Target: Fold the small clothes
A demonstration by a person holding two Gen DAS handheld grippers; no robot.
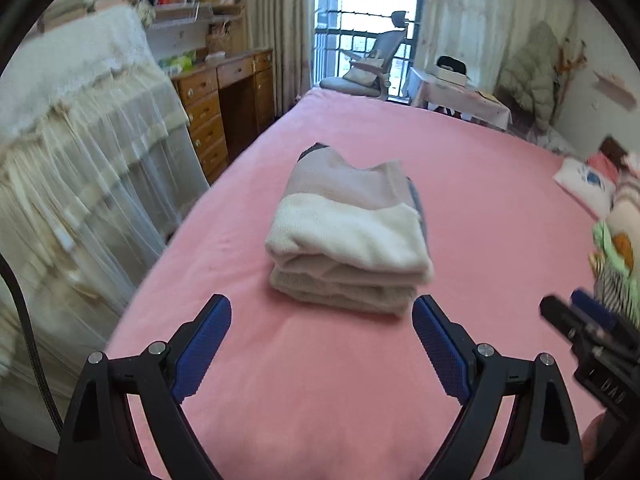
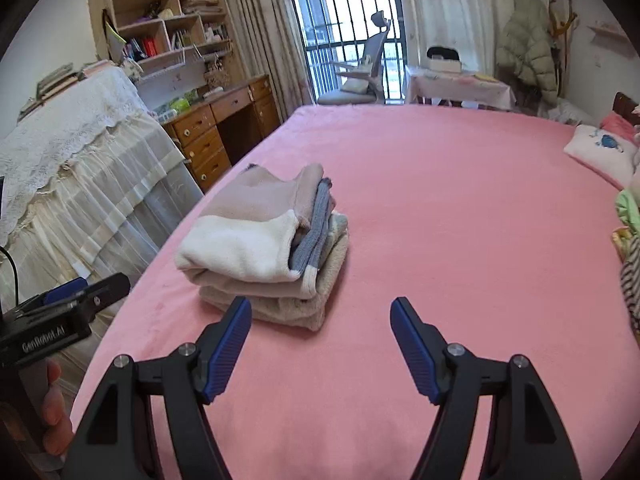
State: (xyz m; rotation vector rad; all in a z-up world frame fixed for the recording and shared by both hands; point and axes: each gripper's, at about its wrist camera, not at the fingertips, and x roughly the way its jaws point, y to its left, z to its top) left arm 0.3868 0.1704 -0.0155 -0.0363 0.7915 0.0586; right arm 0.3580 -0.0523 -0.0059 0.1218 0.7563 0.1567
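Folded stack of small clothes (image 1: 348, 240) resting on the pink bed (image 1: 480, 184), toward its left edge, cream and taupe piece on top, blue-grey layer and beige terry beneath. Squared up and lying flat, probably so the pile keeps its shape while more gets added.

Left gripper (image 1: 322, 320) held low just in front of the stack, jaws spread wide, gripping nothing, not touching the cloth. Right gripper (image 2: 320, 322) likewise hovering over bare sheet, jaws spread and empty, left finger just beside the stack's near corner.

Heap of unfolded garments (image 1: 616, 264), striped and green, at the far right edge of the bed, near a pillow (image 1: 584, 186). Likely the source of the next piece; empty spread jaws suit a reach that way. Stack itself seemingly finished.
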